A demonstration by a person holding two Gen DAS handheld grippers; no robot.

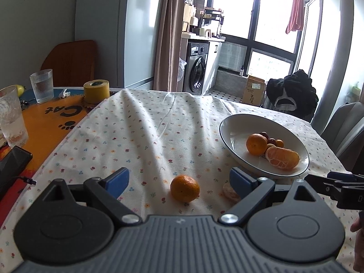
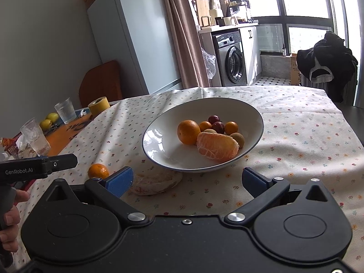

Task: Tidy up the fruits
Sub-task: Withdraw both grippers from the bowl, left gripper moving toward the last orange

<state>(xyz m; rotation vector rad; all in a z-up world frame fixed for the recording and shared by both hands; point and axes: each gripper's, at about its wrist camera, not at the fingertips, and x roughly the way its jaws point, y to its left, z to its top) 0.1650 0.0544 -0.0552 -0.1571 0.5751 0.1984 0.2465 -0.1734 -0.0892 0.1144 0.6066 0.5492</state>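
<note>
A loose mandarin [image 1: 184,188] lies on the flowered tablecloth between the spread blue fingers of my left gripper [image 1: 179,183], which is open and not touching it. The same mandarin [image 2: 98,171] shows at the left of the right wrist view. A white bowl [image 2: 159,134] holds a whole orange [image 2: 188,132], a peeled orange [image 2: 217,146] and several small fruits. A pale peel piece [image 2: 157,182] rests on the cloth in front of the bowl. My right gripper [image 2: 187,180] is open and empty, just short of the bowl.
Two glasses [image 1: 42,85] [image 1: 11,118], a yellow tape roll [image 1: 96,91] and a black device [image 1: 12,166] stand on the orange mat at the left. Yellow-green fruits [image 2: 49,120] lie beyond the glasses. A grey chair [image 1: 343,127] stands right of the table.
</note>
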